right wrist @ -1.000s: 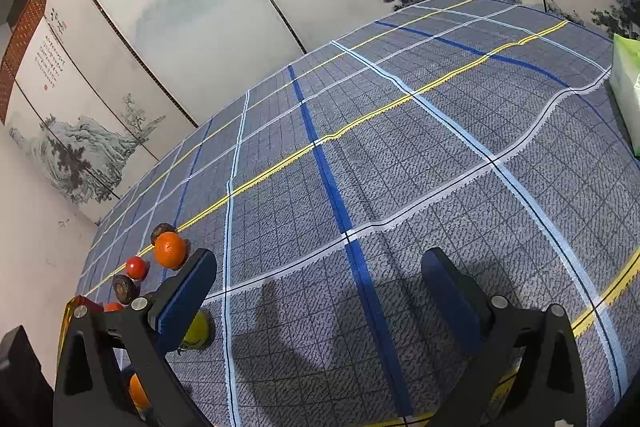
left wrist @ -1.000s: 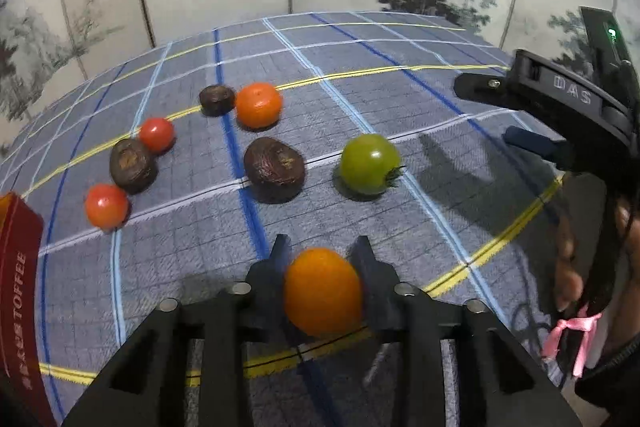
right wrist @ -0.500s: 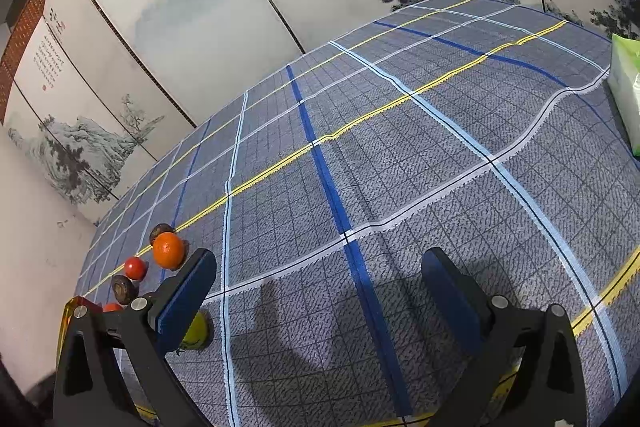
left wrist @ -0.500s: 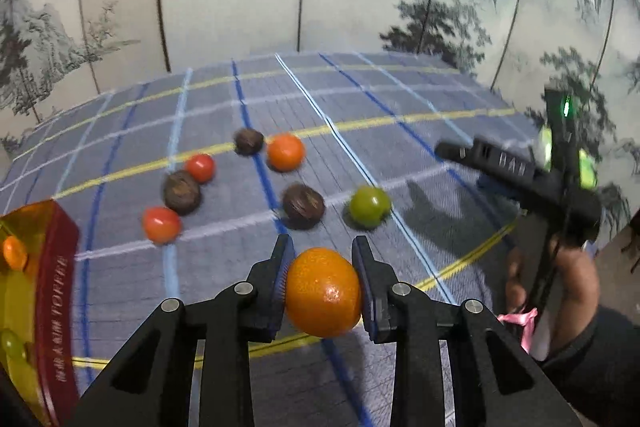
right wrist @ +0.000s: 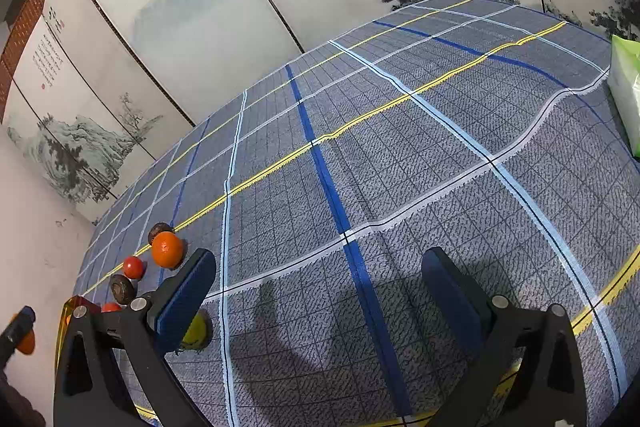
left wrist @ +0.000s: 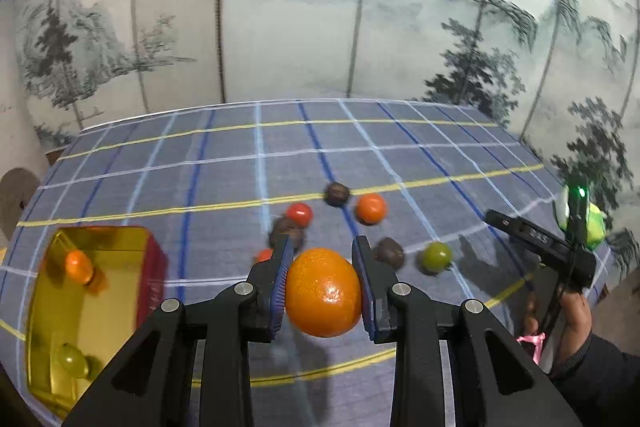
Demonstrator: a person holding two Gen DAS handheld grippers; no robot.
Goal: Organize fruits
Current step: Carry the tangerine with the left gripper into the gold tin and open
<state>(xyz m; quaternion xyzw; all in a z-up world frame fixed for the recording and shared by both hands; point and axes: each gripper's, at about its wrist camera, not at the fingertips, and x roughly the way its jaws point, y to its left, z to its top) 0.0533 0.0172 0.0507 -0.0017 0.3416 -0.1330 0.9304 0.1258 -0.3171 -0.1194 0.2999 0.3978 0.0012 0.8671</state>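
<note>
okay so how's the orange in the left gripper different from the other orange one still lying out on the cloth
The held orange is off the cloth, clamped between the left gripper pads; the loose orange rests on the checked cloth, untouched. The held one looks larger, though it is nearer the camera. The loose one has a dark brown fruit beside it; the held one has nothing against it but the pads. Both are round, orange and glossy.

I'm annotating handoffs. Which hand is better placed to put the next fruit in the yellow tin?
Left. Its gripper already clamps an orange beside the yellow tin; the right gripper is open, empty, farther off.
</note>
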